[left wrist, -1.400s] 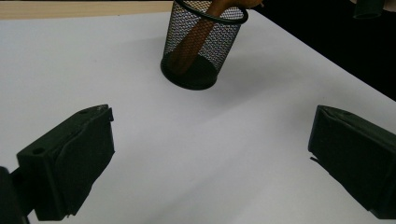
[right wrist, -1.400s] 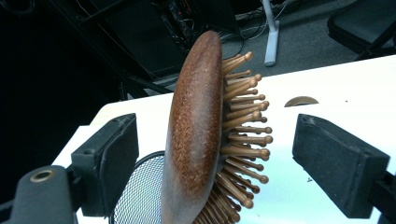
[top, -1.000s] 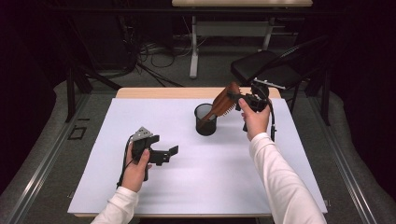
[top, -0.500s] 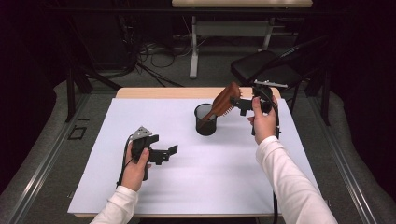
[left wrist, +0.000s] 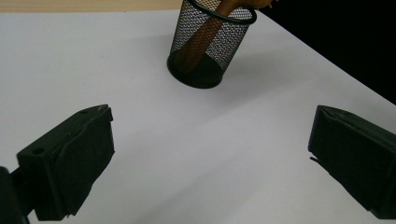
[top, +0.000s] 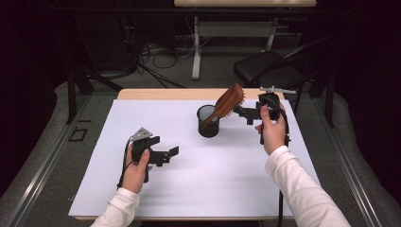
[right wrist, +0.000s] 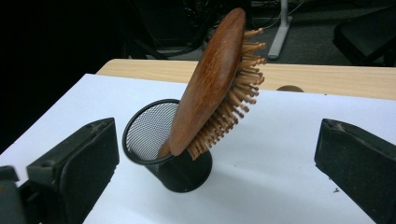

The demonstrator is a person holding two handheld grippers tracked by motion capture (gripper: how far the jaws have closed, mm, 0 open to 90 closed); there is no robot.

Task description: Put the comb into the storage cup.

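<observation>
**Handling notes: wooden paddle hairbrush in mesh cup**

Fingers (right wrist: pixel 74 163) of the right gripper (top: pixel 247 113) stand spread wide with nothing between them; they have just been opening and now sit just right of the brush head, right of centre in the high view. The left gripper (top: pixel 166 153), lower left of that frame, is likewise spread and empty, hovering over the white table cover (top: pixel 227 175).

The brown wooden paddle hairbrush with wooden bristle pins (right wrist: pixel 212 84) stands handle-down in the black round wire-mesh pencil cup (right wrist: pixel 154 135), at centre of the high view. Its head leans out over the rim toward the upper right.

Expected handling:
- Brush: rigid, fairly light, smooth varnished back that may slip under hard pads. The pins are the delicate part; avoid clamping across them.
- Grip point: the narrow edges of the head, or the neck just above the rim. The handle is inside the cup and out of reach.
- Cup: light and probably easy to tip, since the leaning brush loads one side. Steady it at the rim if the brush is lifted.
</observation>
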